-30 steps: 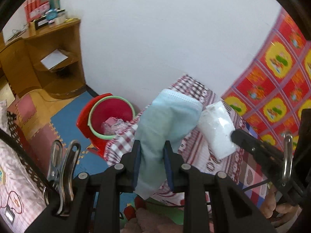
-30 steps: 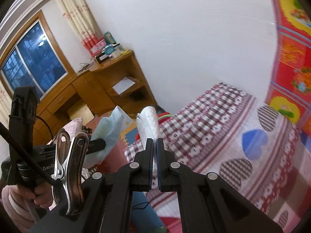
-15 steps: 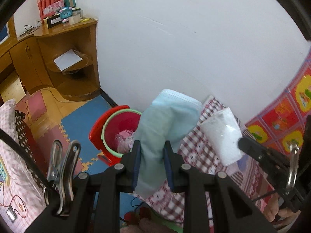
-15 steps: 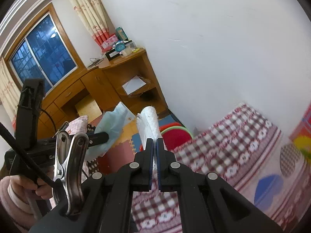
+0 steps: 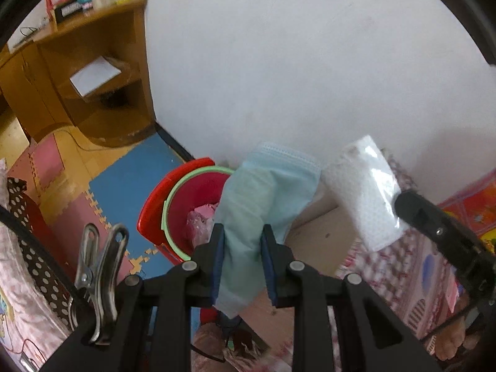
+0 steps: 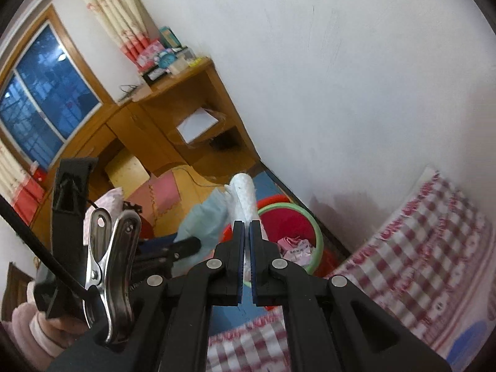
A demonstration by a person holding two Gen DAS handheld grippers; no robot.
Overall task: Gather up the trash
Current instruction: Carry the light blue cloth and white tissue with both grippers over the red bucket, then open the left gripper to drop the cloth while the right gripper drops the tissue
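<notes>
Over on the far left, wooden corner desk (image 5: 93, 71) with a white sheet of paper (image 5: 94, 74) on its middle shelf, then blue and pink foam floor mats (image 5: 130, 179) in front. Next along, red trash bin (image 5: 189, 207) with a green rim, sitting on the floor against the white wall (image 5: 294, 62), some pink crumpled stuff (image 5: 201, 217) already inside. Left gripper (image 5: 241, 248) clamped narrow on a light blue face mask (image 5: 263, 201), mask sticking up above the pads and hanging partly over the bin's right side. Further right, white tissue packet (image 5: 365, 192) pinched in the right gripper (image 6: 246, 241), jaws nearly closed on it, poking up just beside the mask. Far right, checked red and white bedsheet (image 6: 418, 248) at the bed edge, bin just beside it
</notes>
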